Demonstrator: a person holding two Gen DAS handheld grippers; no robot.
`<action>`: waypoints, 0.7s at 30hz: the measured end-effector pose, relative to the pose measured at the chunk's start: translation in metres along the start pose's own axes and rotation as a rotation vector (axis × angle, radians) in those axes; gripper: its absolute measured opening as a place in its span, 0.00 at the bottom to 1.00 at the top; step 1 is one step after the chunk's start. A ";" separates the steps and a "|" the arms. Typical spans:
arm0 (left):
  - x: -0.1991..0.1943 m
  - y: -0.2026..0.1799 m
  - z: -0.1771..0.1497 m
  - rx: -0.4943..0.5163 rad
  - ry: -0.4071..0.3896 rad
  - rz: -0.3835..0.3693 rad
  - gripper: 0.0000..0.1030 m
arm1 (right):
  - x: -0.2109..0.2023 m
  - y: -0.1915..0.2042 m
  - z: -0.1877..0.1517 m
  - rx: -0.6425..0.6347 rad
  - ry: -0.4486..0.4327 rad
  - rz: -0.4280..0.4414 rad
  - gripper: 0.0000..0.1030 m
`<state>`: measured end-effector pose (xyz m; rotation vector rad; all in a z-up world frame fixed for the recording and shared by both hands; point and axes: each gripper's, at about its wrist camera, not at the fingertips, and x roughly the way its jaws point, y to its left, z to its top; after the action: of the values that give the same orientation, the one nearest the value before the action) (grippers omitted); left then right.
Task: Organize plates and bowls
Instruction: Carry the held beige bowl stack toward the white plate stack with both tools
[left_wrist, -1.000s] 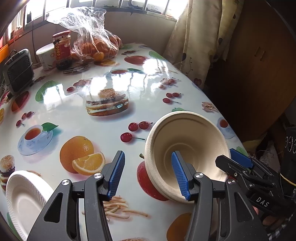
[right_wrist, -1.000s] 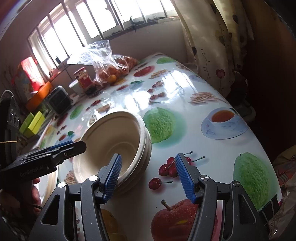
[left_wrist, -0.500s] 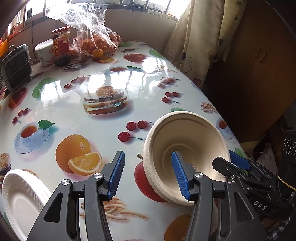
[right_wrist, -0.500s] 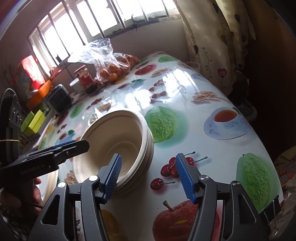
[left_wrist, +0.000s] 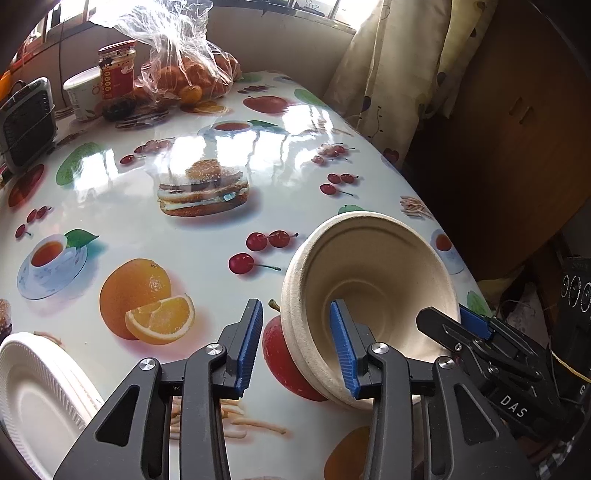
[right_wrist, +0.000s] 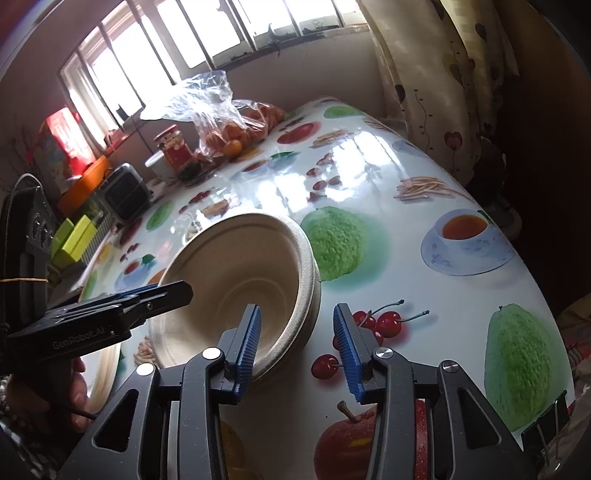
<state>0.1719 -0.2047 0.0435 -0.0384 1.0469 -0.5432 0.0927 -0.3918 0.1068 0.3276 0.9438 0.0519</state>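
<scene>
Both jaws closing on bowl stack (left_wrist: 369, 295) rim: left hand-held gripper (left_wrist: 295, 347) & right hand-held gripper (right_wrist: 295, 347), pads not yet pressing. Squeeze evenly, lift level, w/o tipping.

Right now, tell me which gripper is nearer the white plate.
Left. Both grippers' jaws are closing over the bowl stack's rim: the left gripper on the side by the white plate, the right gripper on the far side.

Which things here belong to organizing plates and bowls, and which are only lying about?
For the job:
- stacked beige bowls
- white plates

Lying about:
- bag of oranges
- red jar
- white tub
- small heater
</scene>
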 end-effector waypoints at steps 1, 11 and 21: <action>0.000 0.000 0.000 -0.002 0.001 -0.002 0.31 | 0.000 0.000 0.000 0.000 0.000 0.001 0.34; 0.004 -0.003 -0.001 0.003 0.013 -0.008 0.24 | 0.000 0.001 0.000 -0.005 0.005 0.007 0.27; 0.003 -0.003 -0.001 0.003 0.012 0.001 0.22 | 0.000 0.001 0.001 -0.004 0.005 0.002 0.24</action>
<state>0.1713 -0.2086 0.0410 -0.0321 1.0577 -0.5444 0.0935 -0.3910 0.1071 0.3249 0.9484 0.0562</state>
